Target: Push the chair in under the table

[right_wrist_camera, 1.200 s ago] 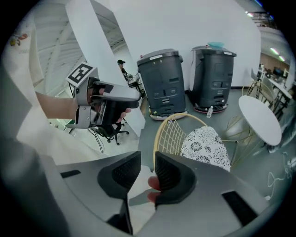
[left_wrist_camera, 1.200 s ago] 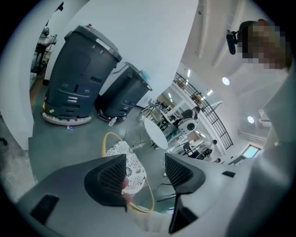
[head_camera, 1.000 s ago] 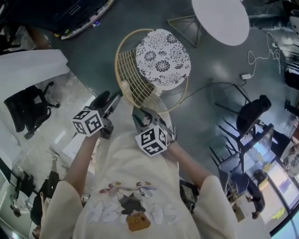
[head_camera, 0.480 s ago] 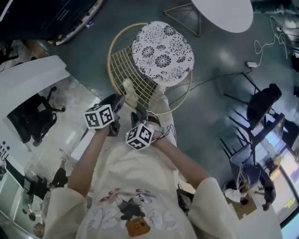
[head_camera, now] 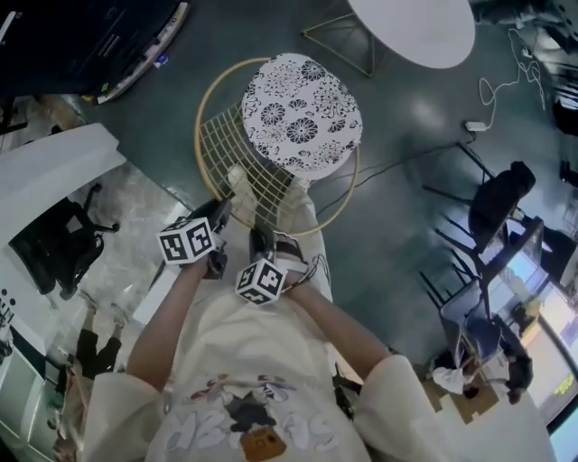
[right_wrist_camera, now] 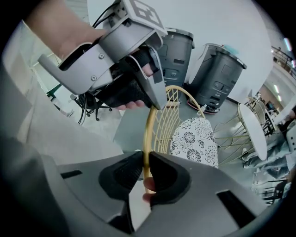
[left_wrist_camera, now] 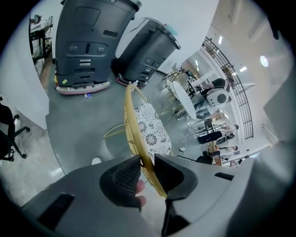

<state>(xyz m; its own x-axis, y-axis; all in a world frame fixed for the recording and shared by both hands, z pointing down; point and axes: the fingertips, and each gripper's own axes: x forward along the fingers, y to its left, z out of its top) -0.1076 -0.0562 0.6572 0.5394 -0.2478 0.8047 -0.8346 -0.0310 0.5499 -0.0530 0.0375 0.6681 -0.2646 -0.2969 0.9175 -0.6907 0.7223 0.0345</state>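
Observation:
The chair has a gold wire back [head_camera: 237,162] and a round floral cushion [head_camera: 302,113]; it stands on the grey floor a short way from the white round table [head_camera: 411,27]. Both grippers are on the top rim of its back, side by side. My left gripper [head_camera: 221,209] has the gold rim [left_wrist_camera: 131,120] between its closing jaws [left_wrist_camera: 147,159], both pads touching it. My right gripper [head_camera: 260,236] is also closing [right_wrist_camera: 145,159], its pads pressing the same rim [right_wrist_camera: 149,134]. The left gripper [right_wrist_camera: 155,104] shows just above it on the rim.
Two dark grey machines [left_wrist_camera: 92,41] [left_wrist_camera: 148,51] stand beyond the chair. The table's gold wire base [head_camera: 339,41] is near the cushion. A cable and plug [head_camera: 474,149] lie on the floor at right, by a dark chair [head_camera: 501,207]. A black office chair [head_camera: 54,235] is left.
Both grippers have come down onto the chair's back rim and their jaws have closed around it from wide open.

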